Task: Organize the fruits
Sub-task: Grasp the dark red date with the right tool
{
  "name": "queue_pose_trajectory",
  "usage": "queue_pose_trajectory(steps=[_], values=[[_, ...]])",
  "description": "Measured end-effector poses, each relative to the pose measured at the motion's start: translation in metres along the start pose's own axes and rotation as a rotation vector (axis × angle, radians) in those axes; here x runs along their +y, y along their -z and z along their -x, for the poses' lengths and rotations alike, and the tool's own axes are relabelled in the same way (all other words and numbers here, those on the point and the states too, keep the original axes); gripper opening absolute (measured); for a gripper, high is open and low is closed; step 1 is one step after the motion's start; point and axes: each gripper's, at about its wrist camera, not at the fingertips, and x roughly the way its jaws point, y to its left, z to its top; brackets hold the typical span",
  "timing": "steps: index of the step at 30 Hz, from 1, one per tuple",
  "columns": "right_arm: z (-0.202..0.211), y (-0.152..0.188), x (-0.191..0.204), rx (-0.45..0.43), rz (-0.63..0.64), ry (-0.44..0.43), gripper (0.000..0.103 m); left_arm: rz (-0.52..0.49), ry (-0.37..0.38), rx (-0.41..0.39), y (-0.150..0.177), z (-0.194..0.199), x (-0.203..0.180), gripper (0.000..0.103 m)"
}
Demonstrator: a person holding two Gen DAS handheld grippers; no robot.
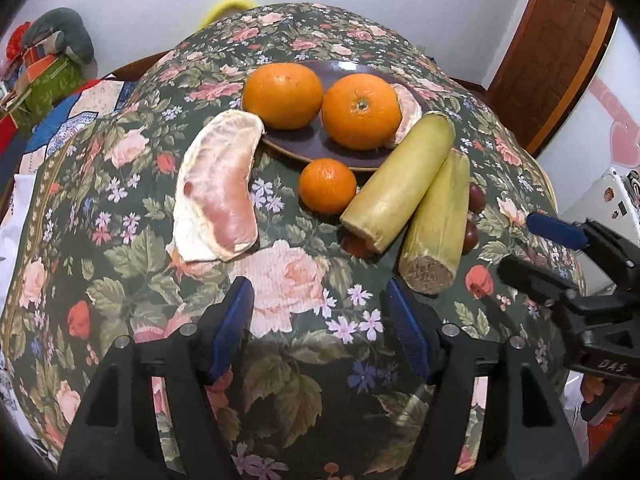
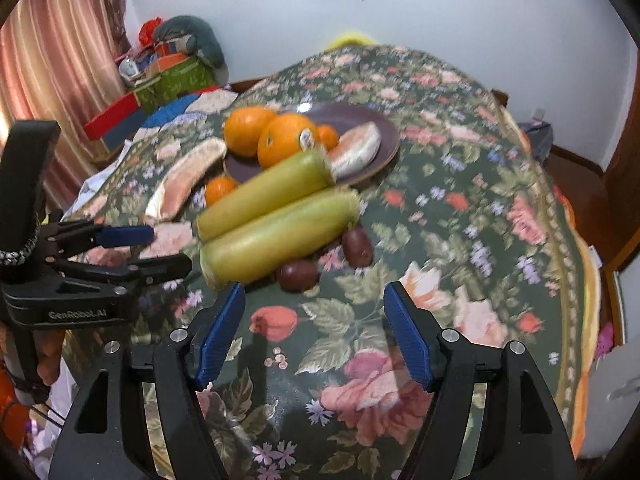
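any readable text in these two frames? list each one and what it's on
"GenRobot.AI": on the black body of the left gripper, seen in the right wrist view.
"DAS": on the black body of the right gripper, seen in the left wrist view; possibly part of a longer marking.
Sticker on the front orange on the plate: print too small and blurred to read.
Boxes in the far corner: nothing legible.

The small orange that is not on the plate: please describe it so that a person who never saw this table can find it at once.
Find the dark purple plate on the floral tablecloth. Just off its near rim, on the cloth, lies the small orange, between the big pomelo wedge and the upper of two pale green stalks. It is much smaller than the two oranges on the plate.
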Motion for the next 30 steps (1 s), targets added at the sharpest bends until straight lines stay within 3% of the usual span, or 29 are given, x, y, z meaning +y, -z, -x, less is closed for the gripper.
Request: queue_pose_trajectory(steps=[4, 8, 10, 23, 30], values=[[-0.015, 0.000, 0.003, 0.039, 0.006, -0.035, 0.039, 0.013, 0.008, -0.010, 0.001, 0.002, 0.004, 0.069], [-0.023, -0.004, 0.004, 0.046, 0.012, -0.047, 0.034, 0.019, 0.019, -0.020, 0.001, 0.006, 0.007, 0.069], [-0.025, -0.006, 0.005, 0.050, 0.018, -0.047, 0.027, 0.022, 0.036, -0.026, 0.001, 0.008, 0.007, 0.069], [-0.001, 0.002, -0.008, 0.010, -0.020, -0.067, 0.023, -0.057, 0.107, -0.025, -0.003, 0.008, -0.034, 0.069], [0.020, 0.010, -0.029, -0.013, -0.055, -0.037, 0.023, -0.033, 0.132, 0.007, -0.011, -0.014, -0.048, 0.068]])
